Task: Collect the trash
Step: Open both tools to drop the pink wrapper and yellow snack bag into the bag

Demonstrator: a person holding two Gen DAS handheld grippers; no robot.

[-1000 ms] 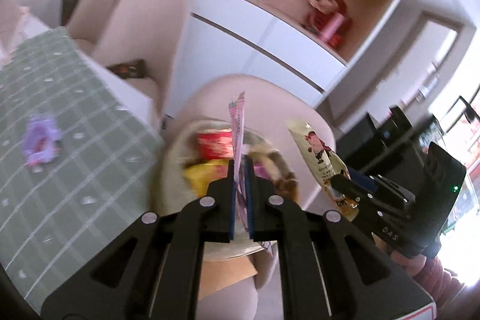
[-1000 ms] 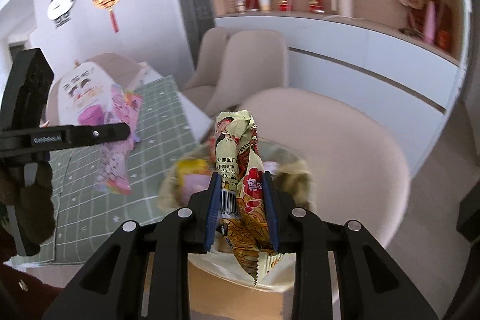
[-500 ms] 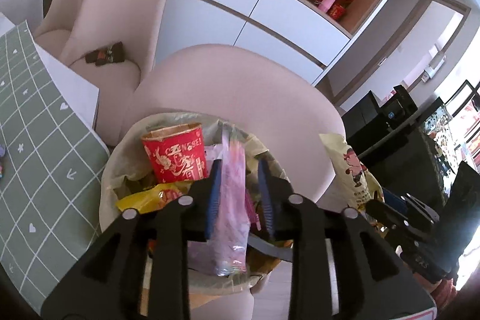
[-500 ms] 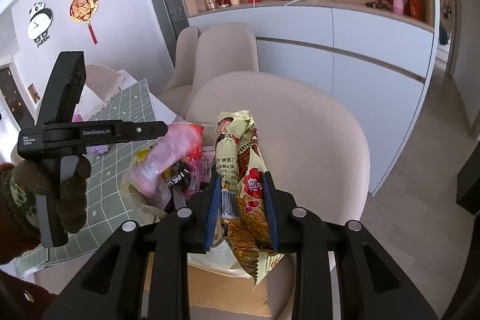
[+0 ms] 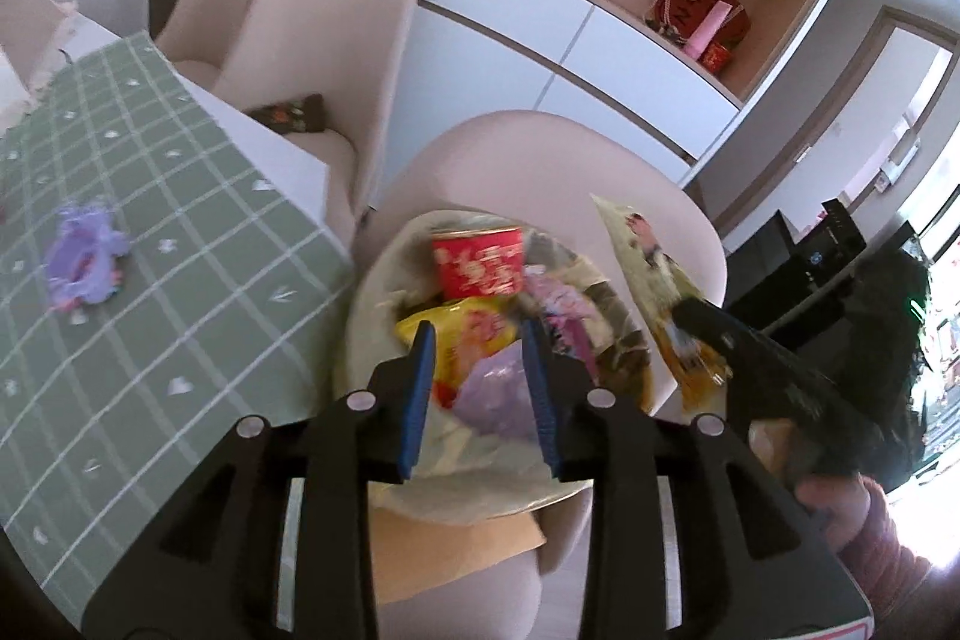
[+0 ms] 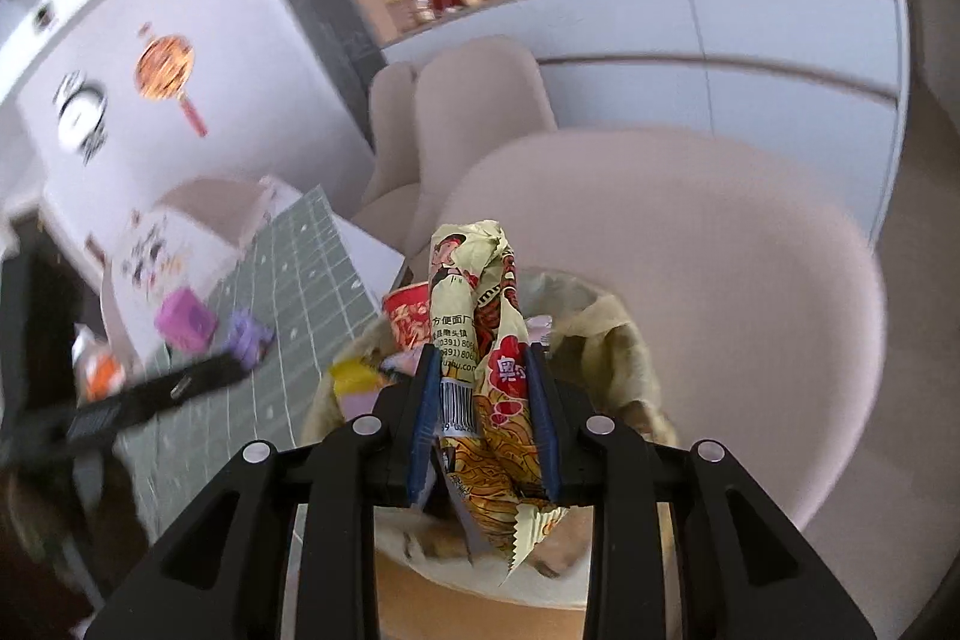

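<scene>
Right claw clamped on the upright noodle wrapper, the lined bin directly below and just beyond it, while the left claw hangs apart and empty.

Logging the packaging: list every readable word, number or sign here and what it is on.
"方便面厂": yellow wrapper in right gripper.
"0391) 80": same wrapper, partly hidden.
Barcode digits on it: too small.
Red cup: gold characters, blurred.
Left gripper: no text.
</scene>
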